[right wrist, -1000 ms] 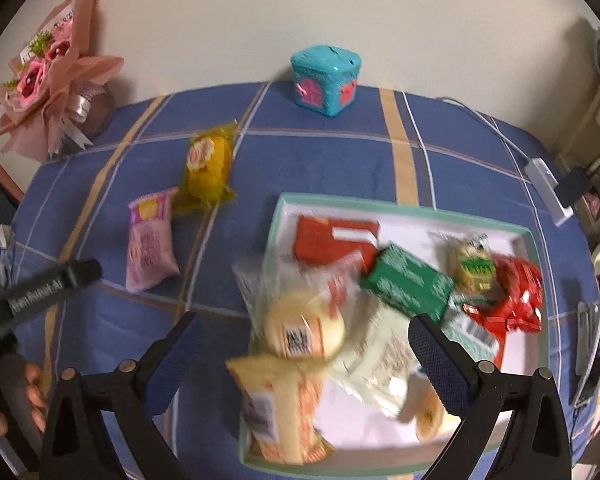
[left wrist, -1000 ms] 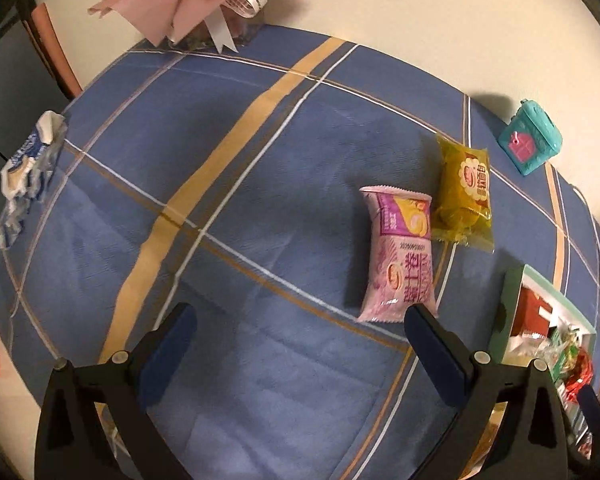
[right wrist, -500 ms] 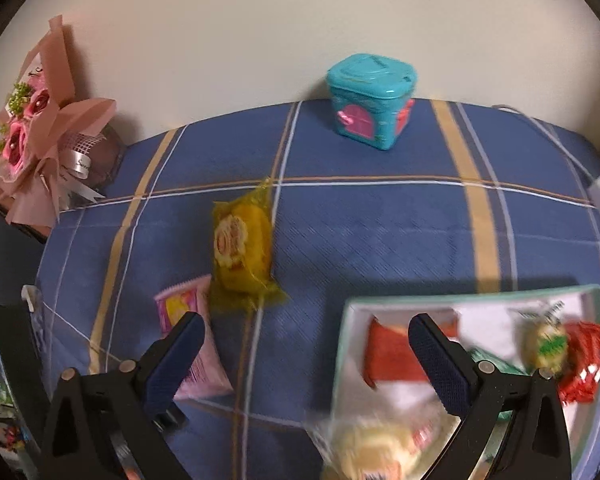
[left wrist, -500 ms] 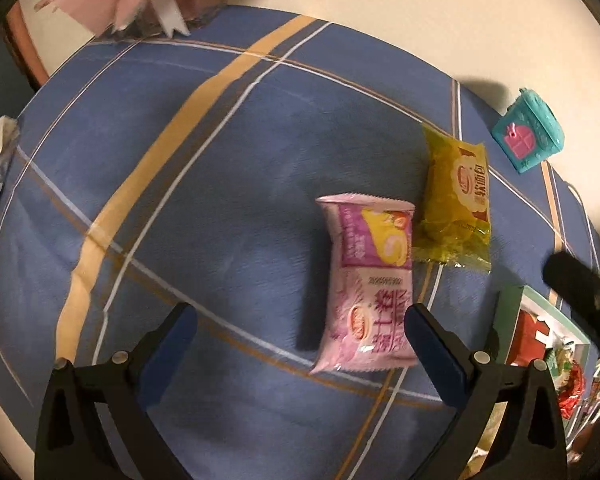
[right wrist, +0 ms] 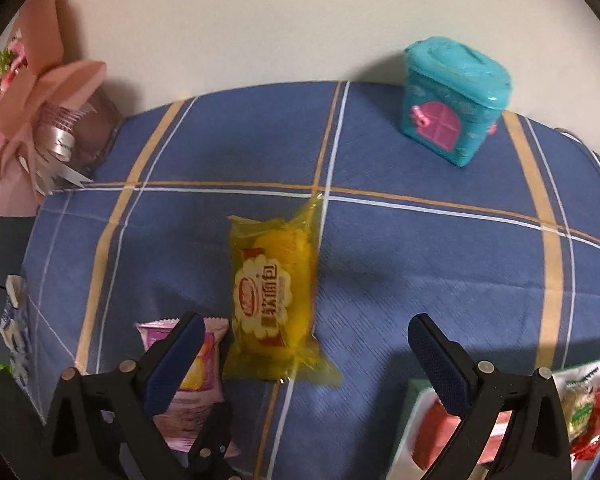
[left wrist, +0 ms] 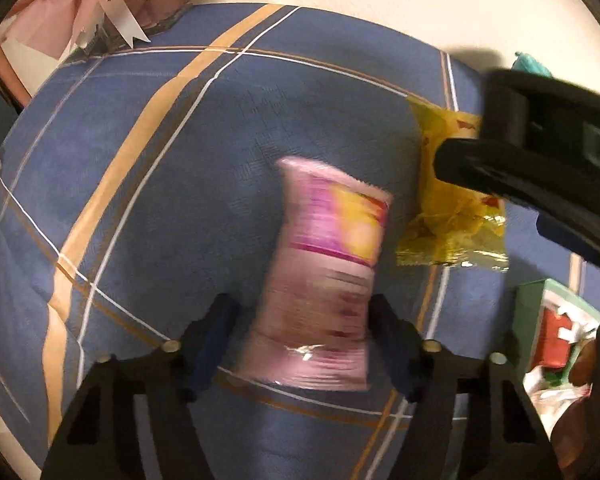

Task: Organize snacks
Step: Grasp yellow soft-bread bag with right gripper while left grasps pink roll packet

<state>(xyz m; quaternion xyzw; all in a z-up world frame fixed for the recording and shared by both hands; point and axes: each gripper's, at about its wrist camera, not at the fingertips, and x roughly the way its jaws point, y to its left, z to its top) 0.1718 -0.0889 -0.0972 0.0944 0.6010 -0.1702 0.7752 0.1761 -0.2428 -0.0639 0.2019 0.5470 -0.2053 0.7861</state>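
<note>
We had our left gripper (left wrist: 304, 336) over the blue plaid cloth (left wrist: 148, 208), its jaws closing around the pink snack packet (left wrist: 324, 280) lying between them, pads not yet pressing it. Just to its right lay the yellow snack packet (right wrist: 274, 300), with our right gripper (right wrist: 306, 360) spread wide above it, holding nothing. The snack tray (right wrist: 414, 420) sat lower right.
</note>
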